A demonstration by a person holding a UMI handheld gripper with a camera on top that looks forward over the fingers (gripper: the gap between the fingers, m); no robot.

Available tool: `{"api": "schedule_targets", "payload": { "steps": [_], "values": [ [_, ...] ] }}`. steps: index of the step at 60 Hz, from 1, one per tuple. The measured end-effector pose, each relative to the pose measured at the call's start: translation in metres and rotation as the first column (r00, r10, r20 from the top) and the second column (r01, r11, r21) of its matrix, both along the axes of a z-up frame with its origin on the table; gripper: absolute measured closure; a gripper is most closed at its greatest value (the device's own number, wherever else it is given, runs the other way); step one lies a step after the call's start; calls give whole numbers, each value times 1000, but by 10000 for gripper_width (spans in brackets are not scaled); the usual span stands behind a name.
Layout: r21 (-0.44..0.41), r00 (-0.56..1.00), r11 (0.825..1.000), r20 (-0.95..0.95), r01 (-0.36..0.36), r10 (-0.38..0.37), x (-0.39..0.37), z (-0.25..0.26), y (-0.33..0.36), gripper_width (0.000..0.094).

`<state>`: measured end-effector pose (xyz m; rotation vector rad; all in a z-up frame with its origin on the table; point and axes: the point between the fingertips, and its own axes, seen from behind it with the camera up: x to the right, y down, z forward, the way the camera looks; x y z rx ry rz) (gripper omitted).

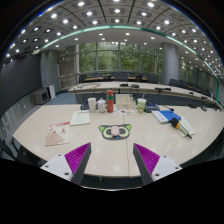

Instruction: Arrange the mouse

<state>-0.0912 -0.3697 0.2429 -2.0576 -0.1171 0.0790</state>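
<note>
A small light-coloured mouse (116,130) lies on a green mat (105,132) on the pale table (112,148), a short way beyond my fingers and roughly centred between them. My gripper (112,160) is open and empty, held above the near part of the table. Its magenta pads show on the left finger (77,157) and on the right finger (147,157), wide apart. Nothing stands between them.
Papers (58,133) lie to the left of the mat. Cups (92,103), a red bottle (110,100) and another cup (141,103) stand behind it. A blue book (165,116) and other items (183,125) lie to the right. More tables stand beyond.
</note>
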Motion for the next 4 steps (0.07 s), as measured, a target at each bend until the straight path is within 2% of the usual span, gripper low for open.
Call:
{"api": "schedule_targets", "payload": {
  "steps": [4],
  "values": [
    [6,1000,1000,2,1,-1,1,2,-8,86]
  ]
}}
